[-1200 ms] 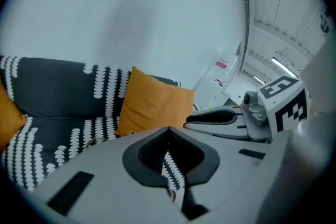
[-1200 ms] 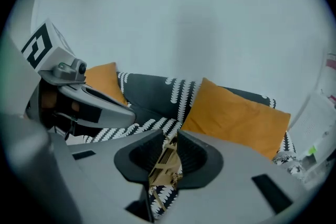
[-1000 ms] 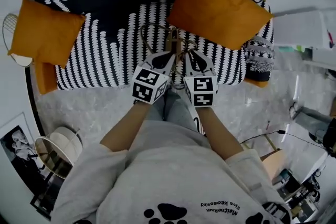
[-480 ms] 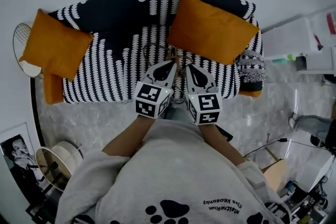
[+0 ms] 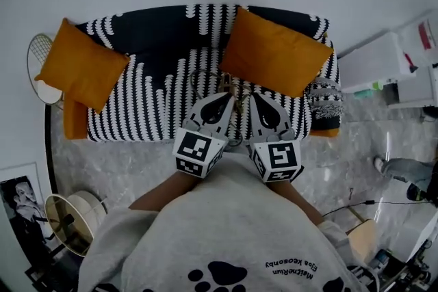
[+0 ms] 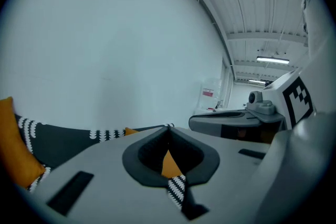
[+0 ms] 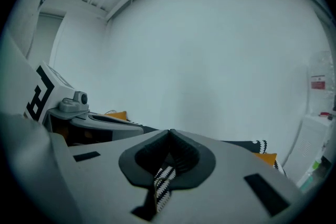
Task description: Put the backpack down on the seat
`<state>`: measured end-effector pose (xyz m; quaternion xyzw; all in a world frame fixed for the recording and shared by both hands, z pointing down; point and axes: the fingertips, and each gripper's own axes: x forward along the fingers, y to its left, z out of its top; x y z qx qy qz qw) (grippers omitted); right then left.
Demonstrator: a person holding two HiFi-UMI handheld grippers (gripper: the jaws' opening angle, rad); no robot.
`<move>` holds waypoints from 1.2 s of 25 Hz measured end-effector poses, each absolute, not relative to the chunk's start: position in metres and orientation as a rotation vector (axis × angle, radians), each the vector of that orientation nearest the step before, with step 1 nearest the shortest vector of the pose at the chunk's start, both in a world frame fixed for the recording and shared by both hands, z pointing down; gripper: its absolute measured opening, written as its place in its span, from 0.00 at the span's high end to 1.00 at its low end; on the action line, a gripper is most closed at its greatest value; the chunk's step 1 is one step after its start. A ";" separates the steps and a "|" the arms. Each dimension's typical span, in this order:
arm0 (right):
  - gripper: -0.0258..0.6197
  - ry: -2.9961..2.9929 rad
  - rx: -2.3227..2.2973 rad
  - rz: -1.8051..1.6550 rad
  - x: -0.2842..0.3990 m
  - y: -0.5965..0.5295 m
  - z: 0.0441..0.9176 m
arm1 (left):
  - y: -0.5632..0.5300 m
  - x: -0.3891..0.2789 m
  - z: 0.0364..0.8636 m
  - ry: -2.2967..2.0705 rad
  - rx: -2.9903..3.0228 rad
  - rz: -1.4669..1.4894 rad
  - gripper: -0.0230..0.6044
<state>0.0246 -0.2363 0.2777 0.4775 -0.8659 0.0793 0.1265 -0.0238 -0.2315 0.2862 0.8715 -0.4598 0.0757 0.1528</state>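
Left gripper (image 5: 228, 98): jaws closed, tips together. Its own view shows only sofa (image 5: 147, 99) fabric and the orange cushion (image 6: 170, 165) through the gap behind the tips. Right gripper (image 5: 252, 97): jaws likewise closed tip to tip. A thin brown line crosses the gap behind the tips; whether it is clamped cannot be told. Both grippers point at the sofa side by side, tips over the middle of its seat.

Backpack (image 5: 230, 83): only thin brown straps and a loop can be made out. They lie on the middle of the sofa seat, just beyond the two gripper tips and just in front of the orange cushion that leans on the sofa back. The backpack body cannot be separated from the black-and-white sofa pattern.

Change against one second earlier:
- The sofa fills less of the head view.
- The marker cubes sit clear of the sofa's front edge, over the floor (image 5: 116, 161), instead of overlapping that edge.
- The cubes stand slightly farther apart.
- The straps keep the same place on the sofa seat, just ahead of the tips.
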 end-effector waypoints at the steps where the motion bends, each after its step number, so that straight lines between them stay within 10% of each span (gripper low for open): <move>1: 0.91 -2.530 1.392 0.209 0.025 -0.233 0.272 | -0.228 -0.022 0.280 -1.324 2.514 0.199 0.93; 30: 0.91 -2.741 1.243 0.067 0.042 -0.209 0.248 | -0.210 0.013 0.243 -1.484 2.643 0.006 0.93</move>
